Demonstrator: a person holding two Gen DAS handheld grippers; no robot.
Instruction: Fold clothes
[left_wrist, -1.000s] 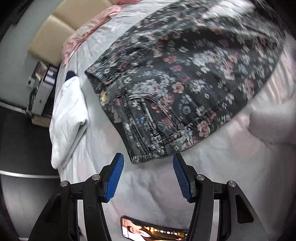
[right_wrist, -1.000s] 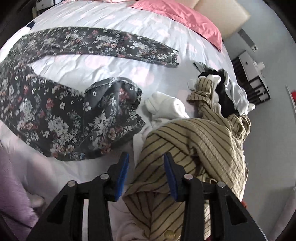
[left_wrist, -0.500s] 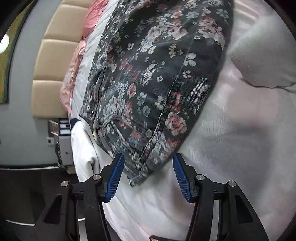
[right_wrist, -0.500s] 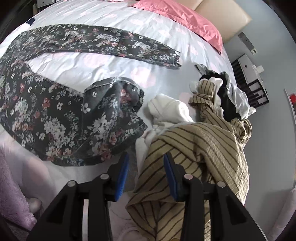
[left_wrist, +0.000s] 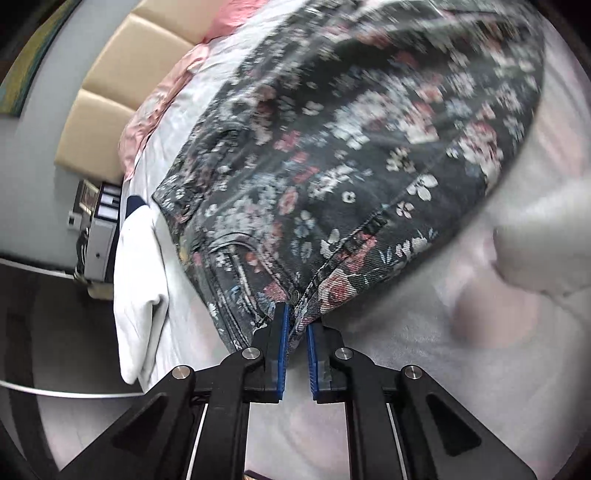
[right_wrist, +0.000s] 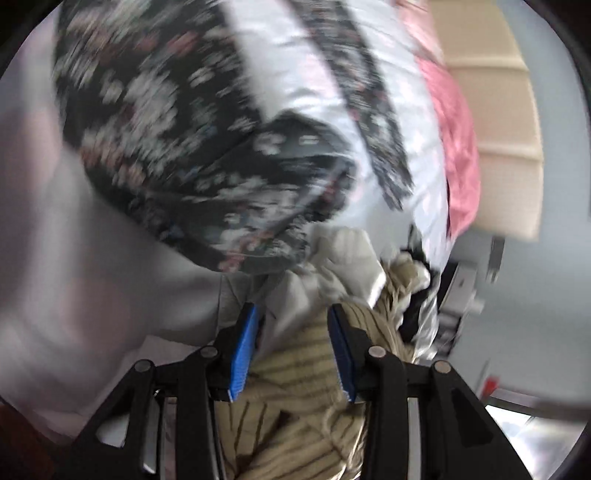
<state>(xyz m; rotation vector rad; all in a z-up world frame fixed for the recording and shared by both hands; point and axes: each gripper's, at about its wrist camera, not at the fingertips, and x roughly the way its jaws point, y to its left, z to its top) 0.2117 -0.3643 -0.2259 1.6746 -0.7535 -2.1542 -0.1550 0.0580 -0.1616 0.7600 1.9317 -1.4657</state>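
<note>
Dark floral jeans (left_wrist: 332, 166) lie spread on the white bed. My left gripper (left_wrist: 296, 323) is shut on the waistband corner of the jeans, beside the pocket rivet. In the blurred right wrist view the same floral jeans (right_wrist: 177, 147) fill the upper left, one leg running toward the pink pillow. My right gripper (right_wrist: 291, 314) is open, its blue pads above a beige striped garment (right_wrist: 295, 406) and a white cloth (right_wrist: 332, 258) at the near edge of a pile. Nothing is gripped between them.
A folded white garment (left_wrist: 140, 288) lies on the bed's left edge. Pink pillows (left_wrist: 155, 107) and a beige padded headboard (left_wrist: 110, 81) are at the far end. A clothes pile with black and white pieces (right_wrist: 417, 295) sits at the right. A bedside unit (left_wrist: 96, 229) stands off the bed.
My left gripper went from open around the jeans' waistband corner to shut on it. My right gripper swung quickly, blurring its view, and now sits over the white cloth and striped garment.
</note>
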